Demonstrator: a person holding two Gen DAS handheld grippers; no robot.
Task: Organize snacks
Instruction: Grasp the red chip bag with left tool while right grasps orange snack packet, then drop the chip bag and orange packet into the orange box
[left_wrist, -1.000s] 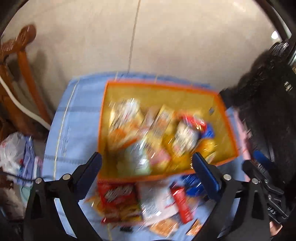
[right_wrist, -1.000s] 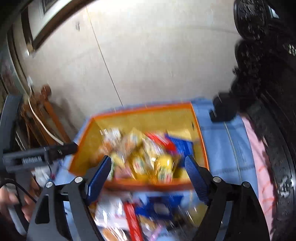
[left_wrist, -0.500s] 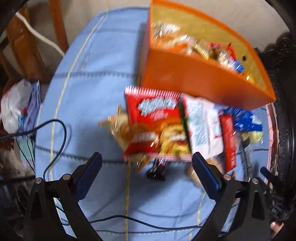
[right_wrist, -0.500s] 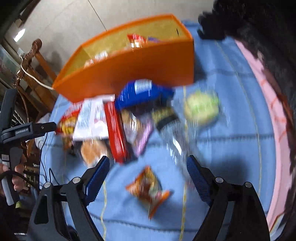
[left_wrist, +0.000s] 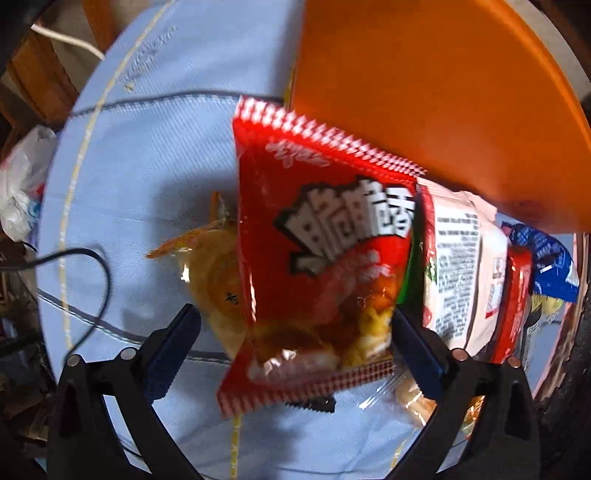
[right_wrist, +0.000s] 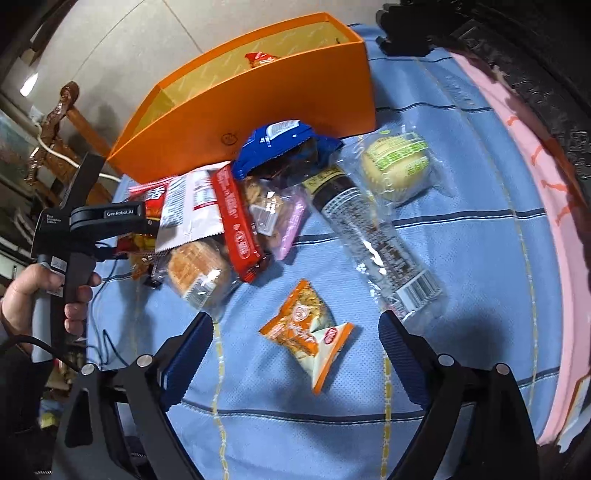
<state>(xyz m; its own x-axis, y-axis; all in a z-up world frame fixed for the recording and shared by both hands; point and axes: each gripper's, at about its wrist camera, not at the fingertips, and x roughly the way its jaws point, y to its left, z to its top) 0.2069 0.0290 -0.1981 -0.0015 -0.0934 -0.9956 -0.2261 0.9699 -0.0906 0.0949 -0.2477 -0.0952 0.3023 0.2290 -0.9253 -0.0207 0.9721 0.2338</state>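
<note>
— Where does the box (right_wrist: 258, 99) sit?
— At the far side of the worktop (right_wrist: 461, 258), some packets inside it.
— And the loose packets?
— Heaped just before it. The bottle (right_wrist: 373, 236) lies right of the heap, the round bun (right_wrist: 397, 166) farther right.
— Nearer?
— One small packet (right_wrist: 306, 328) lies alone, apart from the heap.

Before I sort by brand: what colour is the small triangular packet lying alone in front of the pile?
Orange and white triangular packet, clearest in the right wrist view.
</note>
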